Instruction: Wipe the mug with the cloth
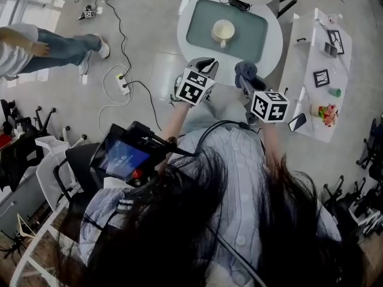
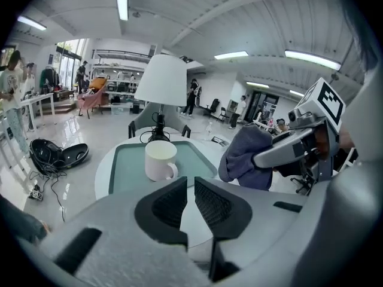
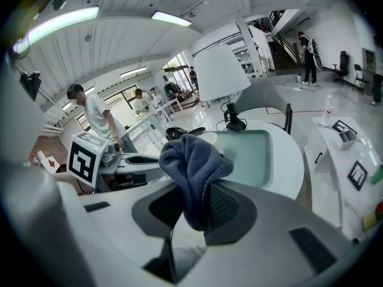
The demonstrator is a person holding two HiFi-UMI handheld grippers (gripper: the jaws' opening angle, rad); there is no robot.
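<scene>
Cream mug (image 1: 223,32) upright on green mat (image 1: 200,28) of round white table (image 1: 272,17), left gripper (image 2: 190,205) jaws nearly together, empty, right gripper (image 3: 194,214) clamped on bunched blue-grey cloth (image 3: 191,160), apart from mug.

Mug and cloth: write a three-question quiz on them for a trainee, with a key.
1. True or false: the mug stands upright on the green mat.
2. Which gripper clamps the blue cloth? A) left gripper B) right gripper C) neither
3. Fill in: the left gripper's jaws are ____, with nothing between them.
Key: 1 true; 2 B; 3 shut.
</scene>
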